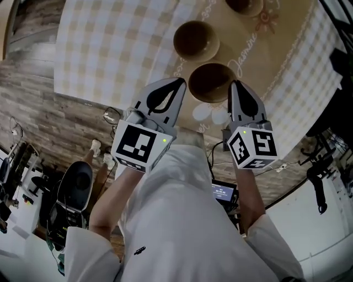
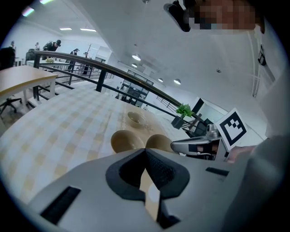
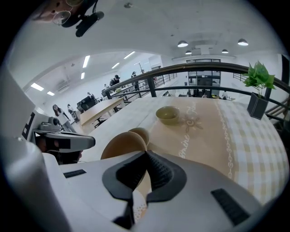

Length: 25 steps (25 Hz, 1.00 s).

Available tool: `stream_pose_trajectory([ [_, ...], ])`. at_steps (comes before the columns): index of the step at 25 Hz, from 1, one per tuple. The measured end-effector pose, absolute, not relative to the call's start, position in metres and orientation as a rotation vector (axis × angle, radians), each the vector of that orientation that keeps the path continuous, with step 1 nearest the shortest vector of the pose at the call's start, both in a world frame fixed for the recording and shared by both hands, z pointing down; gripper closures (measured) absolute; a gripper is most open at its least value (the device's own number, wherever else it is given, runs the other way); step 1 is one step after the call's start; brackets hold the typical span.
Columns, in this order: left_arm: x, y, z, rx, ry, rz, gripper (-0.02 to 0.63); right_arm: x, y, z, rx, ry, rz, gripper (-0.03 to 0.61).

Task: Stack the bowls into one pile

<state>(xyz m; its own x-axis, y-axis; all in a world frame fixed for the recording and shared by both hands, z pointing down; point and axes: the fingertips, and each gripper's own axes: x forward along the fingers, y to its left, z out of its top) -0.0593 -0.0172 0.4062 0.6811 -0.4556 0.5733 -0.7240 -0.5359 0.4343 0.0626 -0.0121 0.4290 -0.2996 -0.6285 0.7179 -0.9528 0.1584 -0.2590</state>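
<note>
Three tan bowls stand apart on the beige runner of the checked tablecloth. The nearest bowl [image 1: 212, 82] lies between my two grippers, a second bowl [image 1: 196, 41] is just beyond it, and a third bowl [image 1: 245, 5] is at the far edge of the head view. My left gripper [image 1: 180, 83] is shut and empty, its tip just left of the nearest bowl. My right gripper [image 1: 236, 85] is shut and empty, its tip by that bowl's right rim. The left gripper view has the two near bowls [image 2: 127, 140] [image 2: 158, 142] beyond the left gripper [image 2: 145, 150]. Past the right gripper [image 3: 145, 154], the nearest bowl [image 3: 124, 146] shows.
The round table's near edge [image 1: 165, 118] is just under the grippers, with wood floor [image 1: 49, 121] below. A black chair [image 1: 77, 187] stands at lower left. A potted plant [image 3: 258, 90] sits at the table's far right. A railing [image 2: 90, 68] runs behind the table.
</note>
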Motion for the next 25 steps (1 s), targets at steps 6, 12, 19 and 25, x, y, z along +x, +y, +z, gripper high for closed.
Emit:
stream_pose_trajectory([
  [6, -0.079, -0.024, 0.399, 2.194, -0.971, 0.465, 0.597, 0.043, -0.039, 0.422, 1.448, -2.054, 0.911, 0.54],
  [12, -0.112, -0.045, 0.403, 2.169, -1.048, 0.442, 0.597, 0.012, -0.073, 0.432, 1.416, -2.086, 0.866, 0.54],
  [19, -0.107, -0.047, 0.406, 2.152, -1.086, 0.424, 0.597, 0.018, -0.094, 0.445, 1.416, -2.1, 0.829, 0.54],
  [25, -0.116, -0.052, 0.43, 2.12, -1.093, 0.447, 0.597, 0.011, -0.107, 0.475, 1.4, -2.085, 0.822, 0.54],
])
